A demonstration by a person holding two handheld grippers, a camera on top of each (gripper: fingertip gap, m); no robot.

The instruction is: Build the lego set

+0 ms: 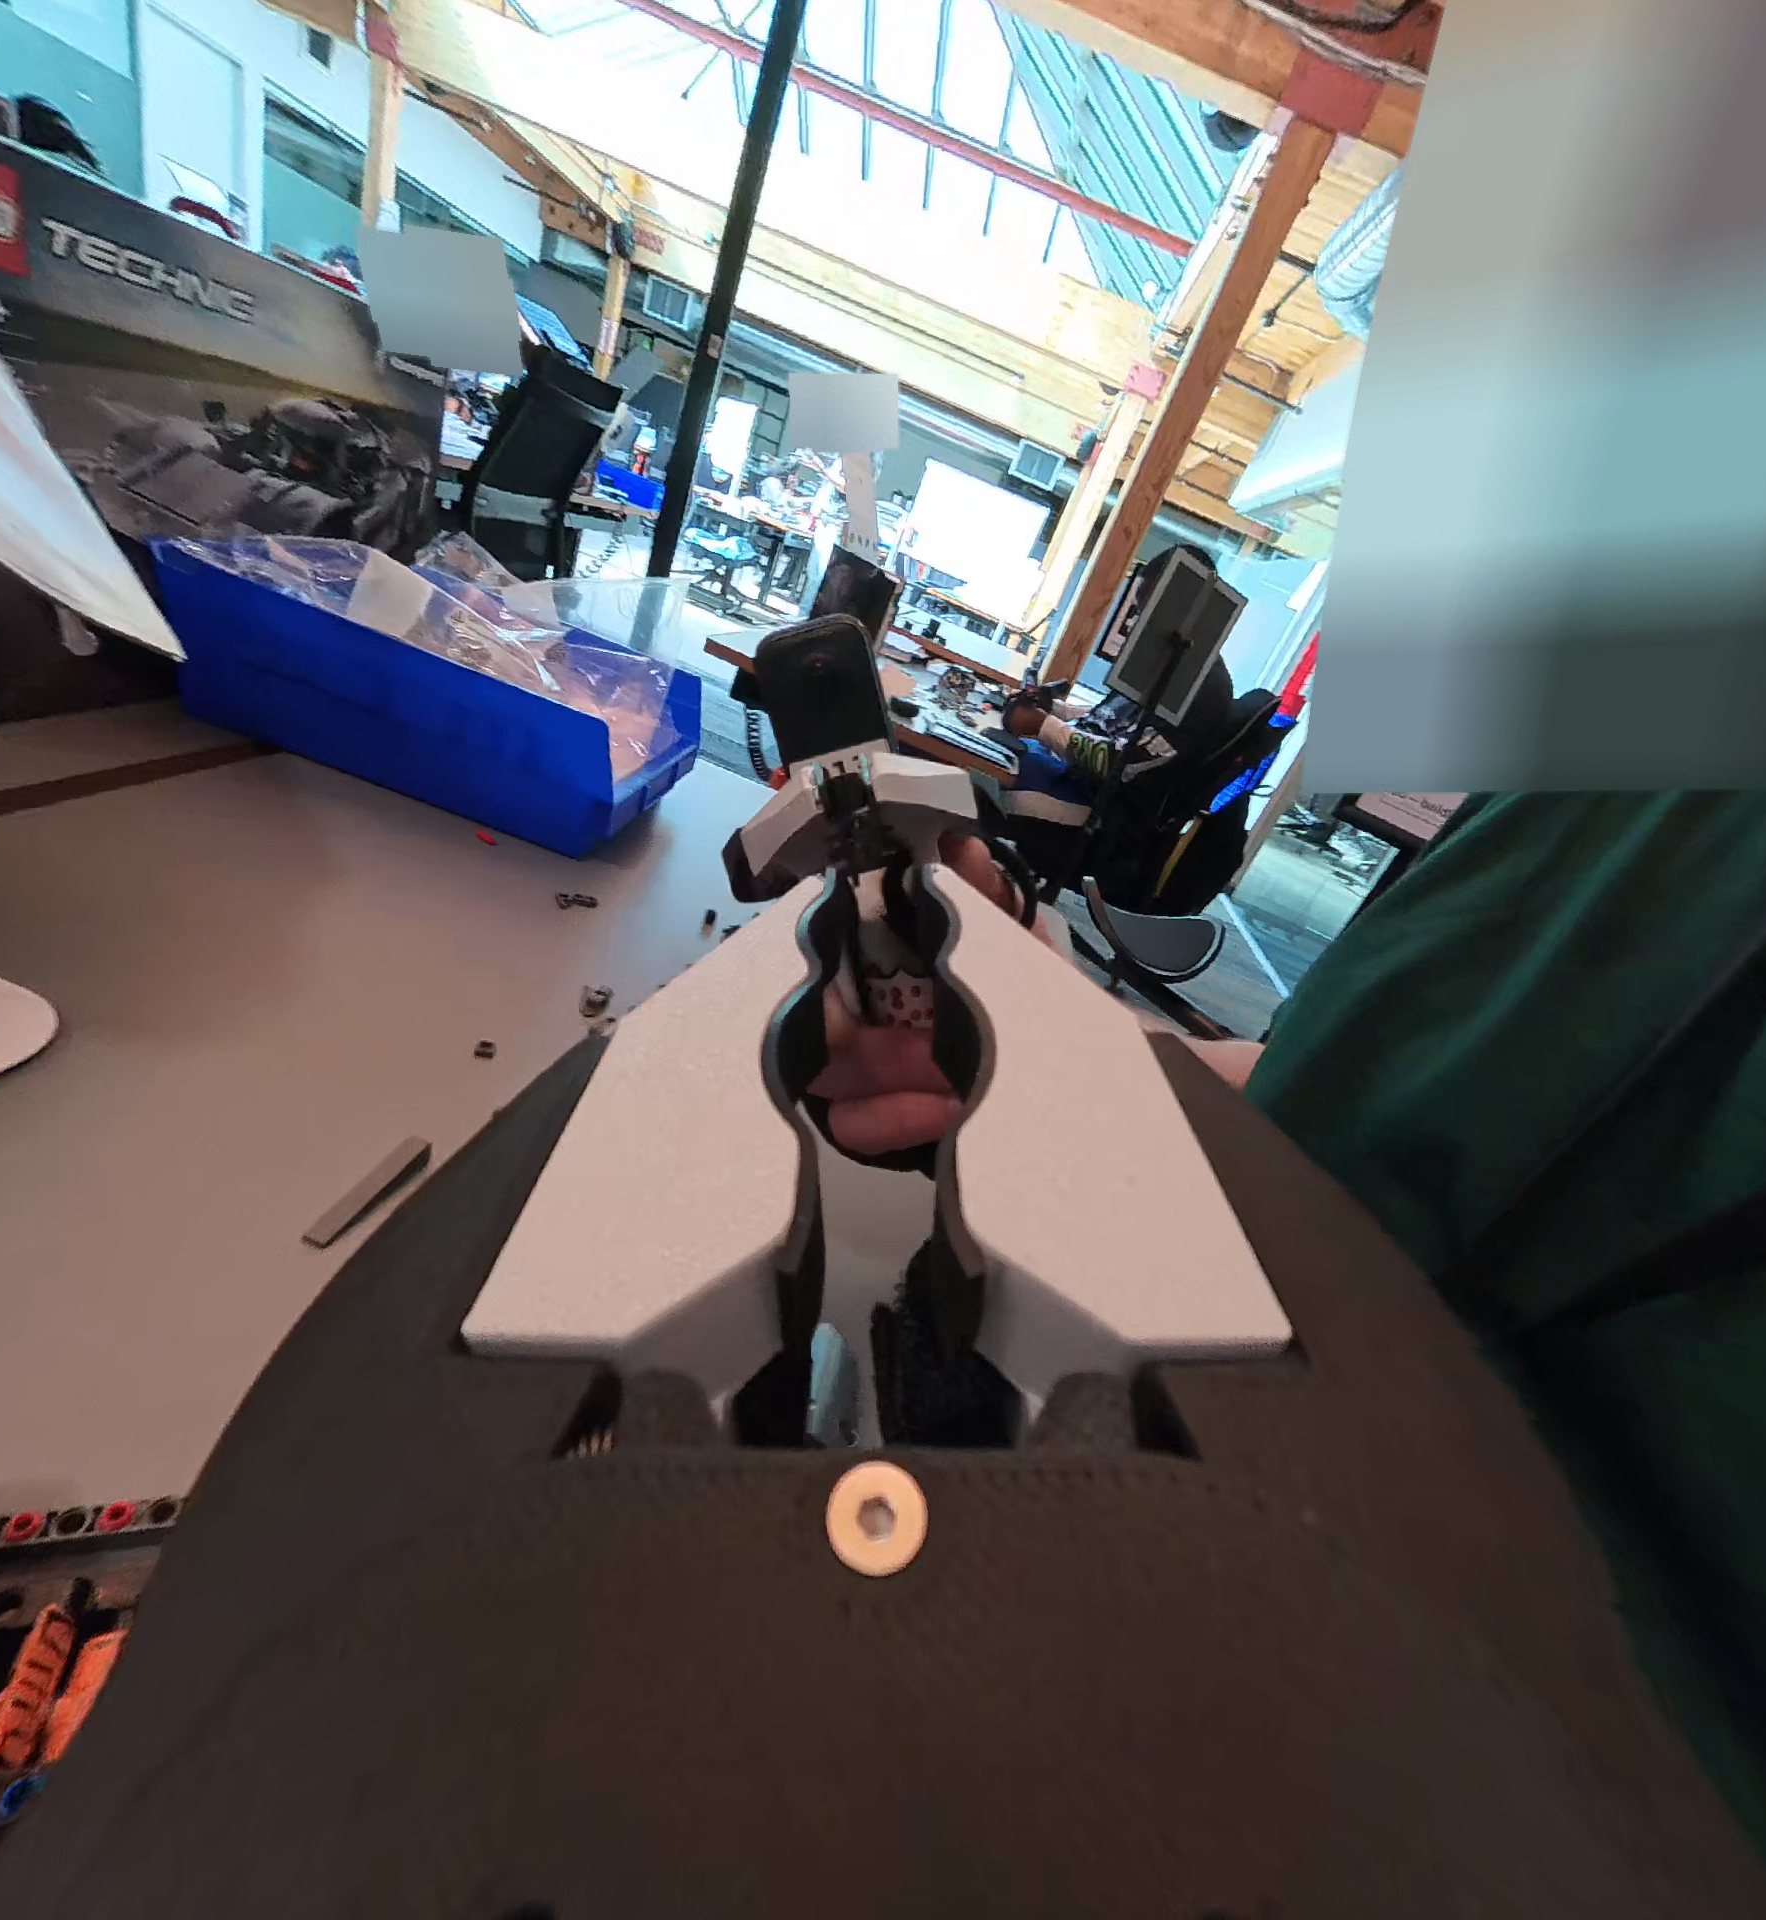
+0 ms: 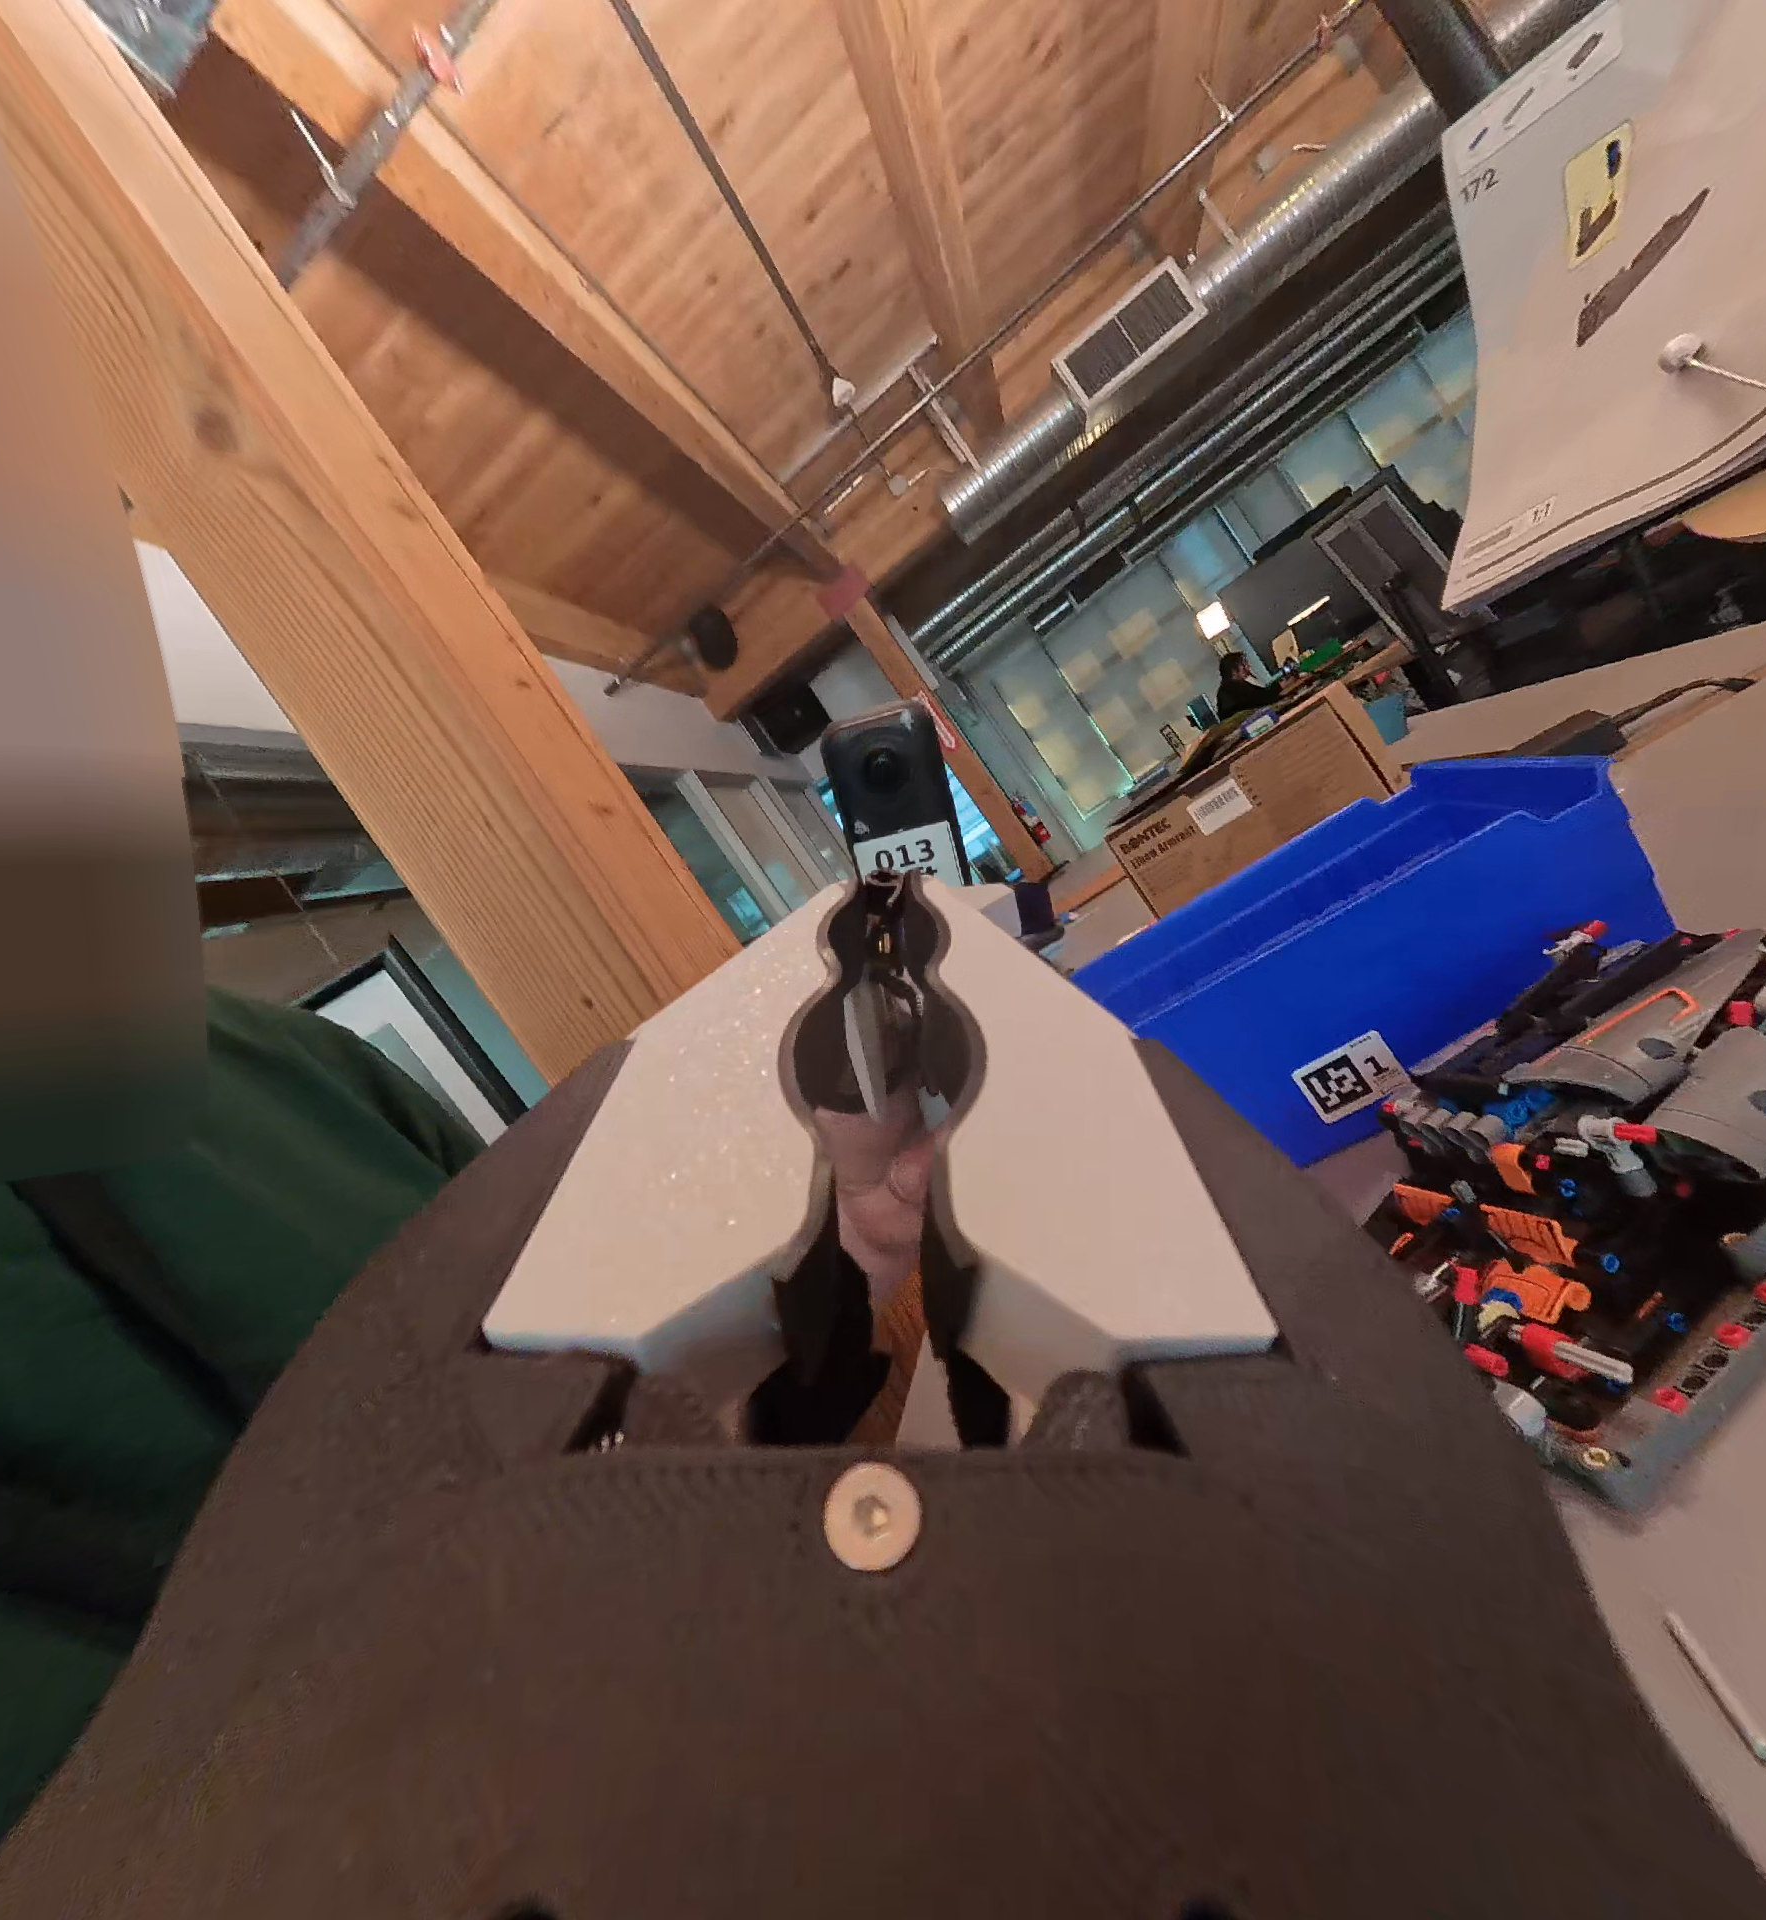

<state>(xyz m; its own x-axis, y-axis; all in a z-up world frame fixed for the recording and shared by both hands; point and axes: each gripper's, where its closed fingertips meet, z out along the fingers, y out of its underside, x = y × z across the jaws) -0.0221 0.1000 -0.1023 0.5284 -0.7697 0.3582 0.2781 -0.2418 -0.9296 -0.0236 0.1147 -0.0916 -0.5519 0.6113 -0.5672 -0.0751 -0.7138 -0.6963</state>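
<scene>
Under the timber-beamed workshop ceiling, you hold both tools tip to tip above the grey table [image 1: 235, 987]. The left tool [image 1: 874, 904] and right tool [image 2: 884, 935] each look closed on one small dark Lego piece [image 1: 855, 821]; which truly grips it, I cannot tell. Align squarely, press gently. The half-built grey and orange Lego model [image 2: 1606, 1164] waits on the table by the blue plastic bin [image 2: 1378, 935].

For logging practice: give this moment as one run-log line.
left tongs: shut | right tongs: shut | tips meeting midair | lego model: on table
</scene>
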